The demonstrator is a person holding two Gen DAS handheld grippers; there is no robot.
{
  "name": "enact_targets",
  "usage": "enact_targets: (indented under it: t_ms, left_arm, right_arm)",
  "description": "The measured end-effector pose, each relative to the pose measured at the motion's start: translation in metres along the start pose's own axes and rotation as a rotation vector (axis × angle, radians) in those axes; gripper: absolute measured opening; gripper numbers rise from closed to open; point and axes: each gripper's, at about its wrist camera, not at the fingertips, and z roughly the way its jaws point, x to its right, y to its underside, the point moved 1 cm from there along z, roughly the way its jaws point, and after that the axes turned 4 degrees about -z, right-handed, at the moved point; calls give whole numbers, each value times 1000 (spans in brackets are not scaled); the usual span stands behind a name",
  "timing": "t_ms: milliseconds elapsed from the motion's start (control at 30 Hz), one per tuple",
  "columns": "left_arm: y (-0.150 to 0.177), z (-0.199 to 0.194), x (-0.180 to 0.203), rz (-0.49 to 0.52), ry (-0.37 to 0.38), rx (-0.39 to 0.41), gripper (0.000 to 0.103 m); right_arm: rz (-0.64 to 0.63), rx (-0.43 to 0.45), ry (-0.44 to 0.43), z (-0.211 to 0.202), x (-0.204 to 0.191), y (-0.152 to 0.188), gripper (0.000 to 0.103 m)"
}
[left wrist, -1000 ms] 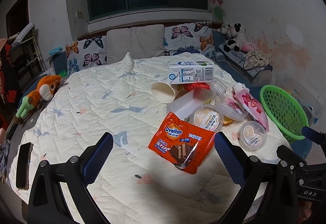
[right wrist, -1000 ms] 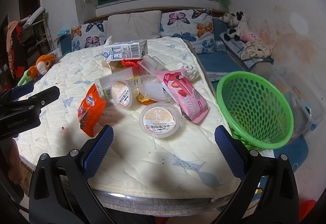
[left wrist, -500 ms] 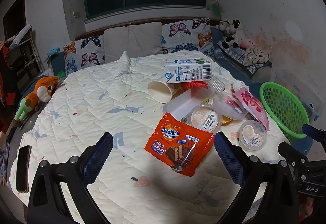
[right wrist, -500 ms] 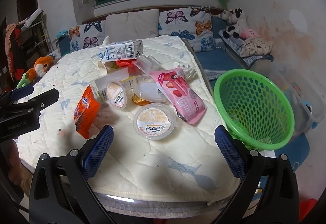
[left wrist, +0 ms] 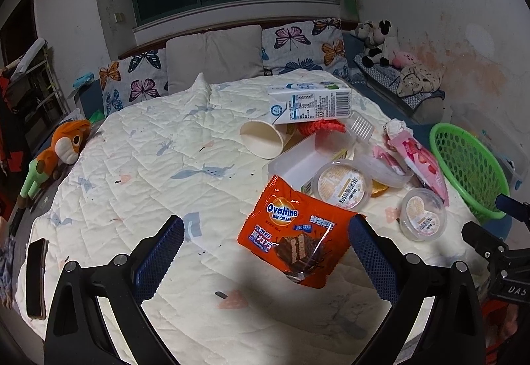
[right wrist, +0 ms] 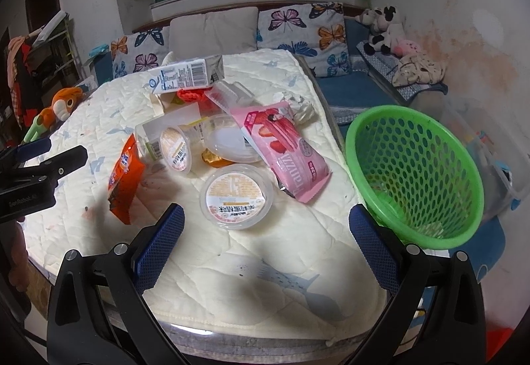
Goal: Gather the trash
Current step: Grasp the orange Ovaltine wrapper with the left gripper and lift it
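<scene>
Trash lies heaped on the quilted table (left wrist: 159, 166): an orange Ovaline wrapper (left wrist: 294, 235) (right wrist: 124, 176), a pink wrapper (right wrist: 285, 149) (left wrist: 420, 162), a milk carton (left wrist: 311, 103) (right wrist: 185, 76), a paper cup (left wrist: 263, 139), and round lidded tubs (right wrist: 237, 192) (left wrist: 422, 214). A green basket (right wrist: 414, 176) (left wrist: 470, 166) stands off the table's right edge. My left gripper (left wrist: 265, 262) is open just short of the orange wrapper. My right gripper (right wrist: 265, 249) is open, a little short of the nearest tub.
A clear rectangular box (left wrist: 298, 162) and a clear lid (right wrist: 232, 143) sit in the pile. An orange plush toy (left wrist: 63, 146) lies off the table's left. A phone (left wrist: 36, 275) rests at the near left edge. Butterfly cushions (left wrist: 298, 46) line the sofa behind.
Both grippers have crept forward toward the trash pile; the orange wrapper and the tub sit lower and closer in their views. Nothing has been grasped.
</scene>
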Motion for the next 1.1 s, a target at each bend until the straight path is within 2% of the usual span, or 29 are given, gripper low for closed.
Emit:
enact_targets:
  t_ms: [367,567,800,933,1100]
  left_arm:
    - [14,28,-7,7,23,-81,96]
    - [20,36,-10,9,30,-108,96]
    - [23,41,-16,-1,53,-132,96]
    - [25,42,-17,-9,85,-143,96]
    - [26,43,-6,24,113,-149,96]
  right_arm:
    - [-29,-50,-59,21,3,4,99]
    - [-26,-80,-112,36,-4,7,98]
    - [-29,-104,-133,58,-10,3,96]
    - [-45,-111,-133,69,-15,0,92]
    - [-60,-115,-125,73,-17,0,77]
